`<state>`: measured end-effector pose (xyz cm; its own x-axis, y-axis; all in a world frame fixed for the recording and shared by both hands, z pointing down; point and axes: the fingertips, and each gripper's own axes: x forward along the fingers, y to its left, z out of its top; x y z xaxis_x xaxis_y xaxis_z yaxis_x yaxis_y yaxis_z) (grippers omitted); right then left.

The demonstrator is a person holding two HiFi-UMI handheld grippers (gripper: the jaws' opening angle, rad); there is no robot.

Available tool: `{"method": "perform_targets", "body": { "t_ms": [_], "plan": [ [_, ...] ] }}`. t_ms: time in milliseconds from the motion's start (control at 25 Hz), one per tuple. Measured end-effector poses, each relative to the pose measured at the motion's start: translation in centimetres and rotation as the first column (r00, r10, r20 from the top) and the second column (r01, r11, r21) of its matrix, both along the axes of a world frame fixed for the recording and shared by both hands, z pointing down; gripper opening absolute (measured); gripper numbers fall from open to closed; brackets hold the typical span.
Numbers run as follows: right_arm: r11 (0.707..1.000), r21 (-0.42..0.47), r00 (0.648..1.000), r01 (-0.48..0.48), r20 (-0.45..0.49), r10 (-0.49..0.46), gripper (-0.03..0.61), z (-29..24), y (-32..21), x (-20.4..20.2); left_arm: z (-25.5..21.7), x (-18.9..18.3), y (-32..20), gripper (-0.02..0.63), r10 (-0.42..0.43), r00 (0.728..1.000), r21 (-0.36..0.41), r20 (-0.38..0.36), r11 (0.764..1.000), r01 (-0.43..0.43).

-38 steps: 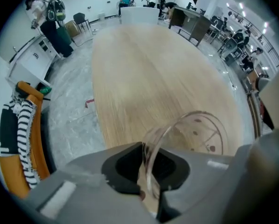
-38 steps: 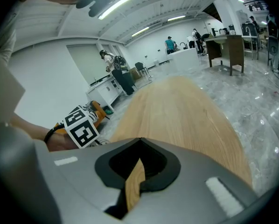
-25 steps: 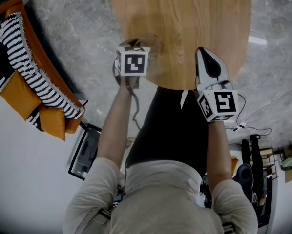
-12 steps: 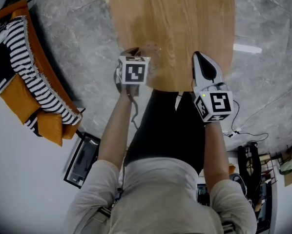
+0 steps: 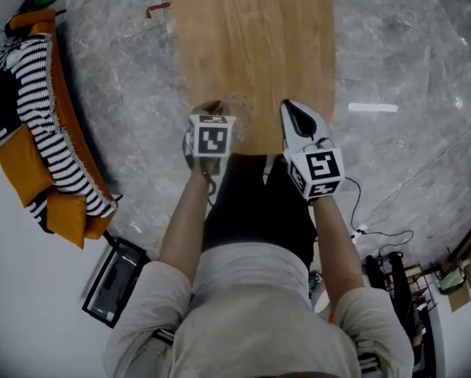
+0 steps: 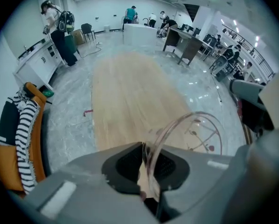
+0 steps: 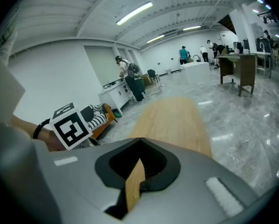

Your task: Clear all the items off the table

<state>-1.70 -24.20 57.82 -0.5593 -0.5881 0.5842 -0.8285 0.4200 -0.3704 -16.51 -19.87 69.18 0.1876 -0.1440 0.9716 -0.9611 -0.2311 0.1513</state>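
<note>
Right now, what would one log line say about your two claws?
left claw: shut on clear glass rim | right claw: shut, empty | table: nothing else seen on it

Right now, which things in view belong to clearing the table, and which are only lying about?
Job: clear glass, gripped at its rim by the left gripper; right gripper, shut, empty; wooden table.
Lying about: orange sofa, striped cloth, dark floor panel.

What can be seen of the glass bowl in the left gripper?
The glass bowl is clear, round and thin-walled, its rim faintly pink, with small red flower sprigs on the side. It looks empty. The left gripper pinches its wall at the rim, one jaw inside and one outside, holding it over the near end of the wooden table.
</note>
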Motion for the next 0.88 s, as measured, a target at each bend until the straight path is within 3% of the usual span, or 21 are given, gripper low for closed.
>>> {"method": "perform_targets", "body": {
  "t_ms": [480,880],
  "plan": [
    [0.996,0.083,1.0,0.023,-0.002,-0.023,0.006,-7.2,2.1,2.0,-9.1,4.1,0.7,0.043,-0.031,0.998,0.13,-0.059,0.991,0.039],
    [0.982,0.19,1.0,0.019,-0.005,-0.019,0.006,-13.1,4.0,4.5,-16.5,7.1,1.4,0.043,-0.023,0.996,0.28,-0.082,0.959,0.045]
  ]
}}
